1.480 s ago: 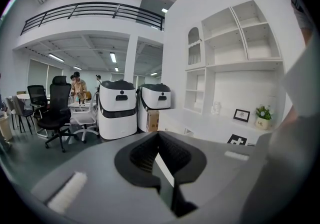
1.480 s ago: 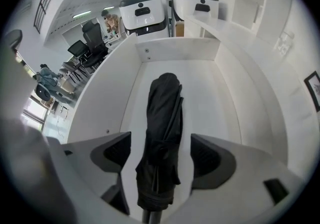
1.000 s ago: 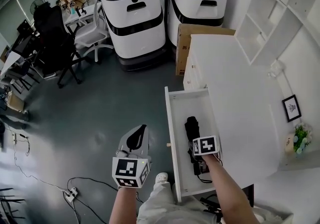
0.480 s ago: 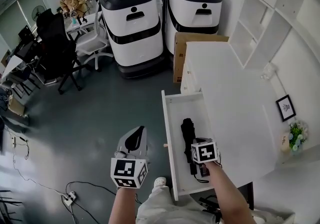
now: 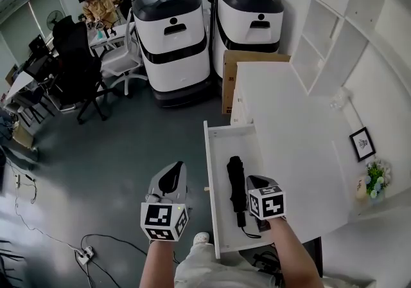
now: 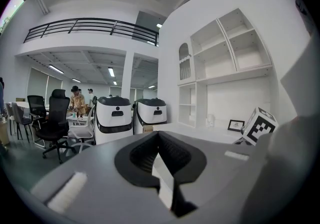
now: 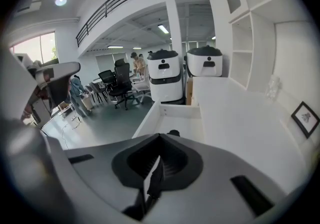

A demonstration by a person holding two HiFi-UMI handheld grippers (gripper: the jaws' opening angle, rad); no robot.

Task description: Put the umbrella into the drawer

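The black folded umbrella [image 5: 236,182] lies lengthwise on the bottom of the open white drawer [image 5: 209,171], its handle end toward the person and a thin wrist cord looping off that end. In the right gripper view only its far tip [image 7: 173,132] shows over the gripper's body, with the drawer's white bottom [image 7: 187,124] beyond.

The right gripper [image 5: 262,200] hangs over the near end of the drawer, just to the right of the umbrella's handle, tilted downward. Its fingers have just been closing and are pressed together with nothing between them [image 7: 156,168]; the umbrella lies free below.

The left gripper [image 5: 173,177] hangs outside the drawer, over the grey floor [image 5: 109,145] on the drawer's left, pointing roughly level. Its fingers also meet, empty [image 6: 160,163].

The drawer stands pulled out from a white cabinet whose bare top [image 5: 289,119] runs along its right side. A small framed picture [image 5: 363,144] and a little potted plant [image 5: 374,176] sit at the far right edge, under white wall shelving [image 5: 334,29]. A cardboard box [image 5: 247,62] stands at the cabinet's far end, and behind it two large white-and-black machines [image 5: 174,36] [image 5: 247,17] stand side by side. Farther left are black office chairs [image 5: 77,68] and people at a desk [image 5: 96,4]
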